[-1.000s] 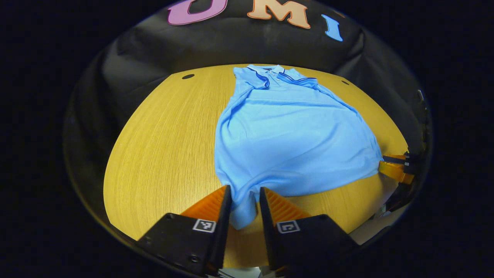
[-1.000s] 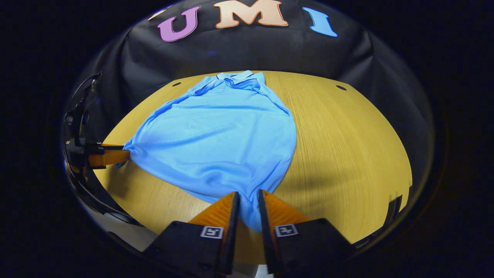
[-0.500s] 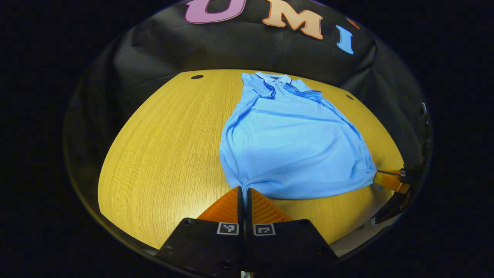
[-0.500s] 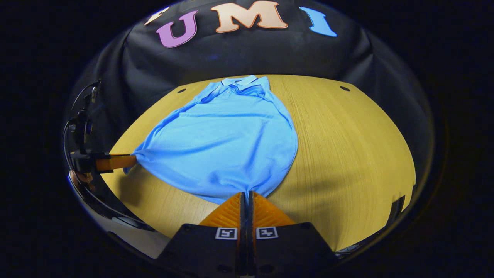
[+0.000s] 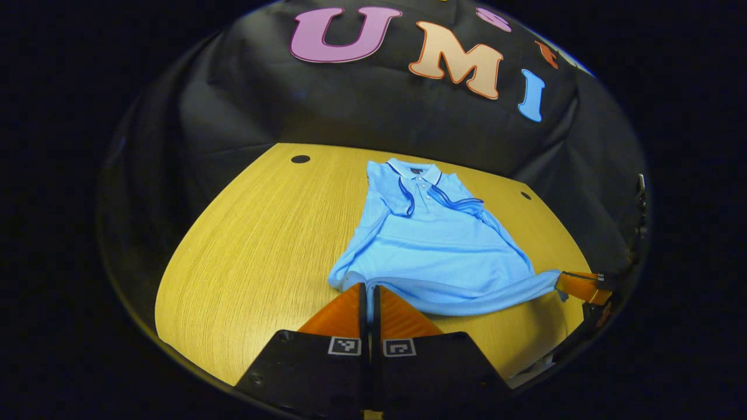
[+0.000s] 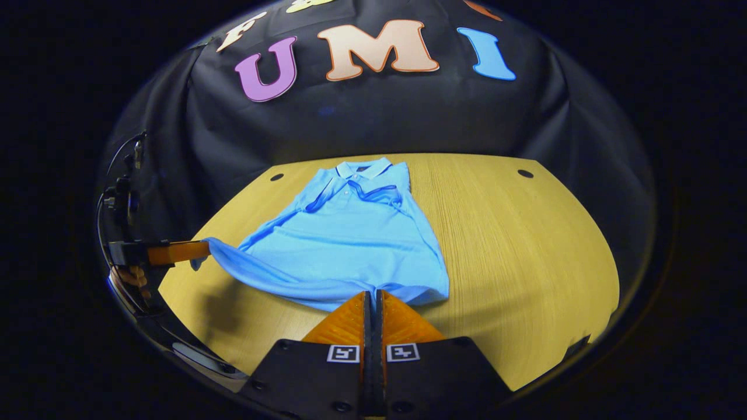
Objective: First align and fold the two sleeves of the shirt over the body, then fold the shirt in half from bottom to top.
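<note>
A light blue polo shirt [image 5: 435,245] [image 6: 350,245] lies on the wooden table [image 5: 251,233] [image 6: 525,245], collar toward the far wall, both sleeves folded over the body. My left gripper [image 5: 369,287] is shut on the shirt's bottom left hem corner. My right gripper [image 6: 372,293] is shut on the bottom right hem corner. The hem hangs stretched between them, lifted off the table. In the left gripper view the right gripper [image 5: 575,284] shows at the far right, pinching the hem. In the right gripper view the left gripper [image 6: 175,252] shows at the left, with a hand behind it.
Small dark holes [image 5: 300,158] [image 6: 525,173] mark the table's far corners. Bare wood lies on both sides of the shirt. The black cloth wall stands right behind the table's far edge.
Both grippers closed on the hem corners, then rose and moved forward. The shirt's lower edge has lifted off the table and the visible body looks shorter.
</note>
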The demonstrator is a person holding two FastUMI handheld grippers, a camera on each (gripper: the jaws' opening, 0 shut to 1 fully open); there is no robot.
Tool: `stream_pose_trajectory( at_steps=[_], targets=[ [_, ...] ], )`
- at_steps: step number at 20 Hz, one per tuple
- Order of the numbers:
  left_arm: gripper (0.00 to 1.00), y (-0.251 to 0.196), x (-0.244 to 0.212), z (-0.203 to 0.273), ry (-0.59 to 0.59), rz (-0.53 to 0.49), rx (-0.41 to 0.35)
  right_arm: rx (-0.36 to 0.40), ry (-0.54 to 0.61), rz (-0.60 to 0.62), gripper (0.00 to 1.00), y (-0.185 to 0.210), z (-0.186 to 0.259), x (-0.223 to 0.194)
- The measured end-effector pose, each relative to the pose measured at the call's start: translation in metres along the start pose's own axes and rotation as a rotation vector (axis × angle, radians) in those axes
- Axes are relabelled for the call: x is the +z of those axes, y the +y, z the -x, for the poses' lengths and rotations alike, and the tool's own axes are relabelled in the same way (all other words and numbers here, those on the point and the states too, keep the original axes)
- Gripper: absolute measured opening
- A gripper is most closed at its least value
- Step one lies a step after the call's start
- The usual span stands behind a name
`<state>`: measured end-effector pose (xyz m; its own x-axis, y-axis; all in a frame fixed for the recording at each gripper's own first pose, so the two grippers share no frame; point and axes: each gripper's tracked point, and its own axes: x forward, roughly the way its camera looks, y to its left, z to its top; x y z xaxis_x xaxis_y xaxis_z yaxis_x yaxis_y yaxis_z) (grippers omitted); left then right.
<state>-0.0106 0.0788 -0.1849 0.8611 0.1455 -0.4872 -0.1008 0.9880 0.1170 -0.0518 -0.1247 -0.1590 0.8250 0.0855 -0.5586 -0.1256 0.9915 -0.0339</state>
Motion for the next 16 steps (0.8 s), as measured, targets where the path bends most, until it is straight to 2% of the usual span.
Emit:
stream_pose_trajectory(
  at_steps=[5,9,16],
  targets=[
    [0.0,-0.015,0.063,-0.039,-0.078,-0.01,-0.019,-0.001,-0.049,0.009,0.02,-0.019,-0.042,0.054],
    [0.0,-0.021,0.118,-0.083,-0.143,-0.009,-0.012,-0.015,-0.109,0.024,0.02,-0.037,-0.088,0.114],
    [0.0,-0.022,0.179,-0.178,-0.151,-0.003,0.013,-0.024,-0.168,0.073,0.02,-0.06,-0.185,0.198]
  ],
)
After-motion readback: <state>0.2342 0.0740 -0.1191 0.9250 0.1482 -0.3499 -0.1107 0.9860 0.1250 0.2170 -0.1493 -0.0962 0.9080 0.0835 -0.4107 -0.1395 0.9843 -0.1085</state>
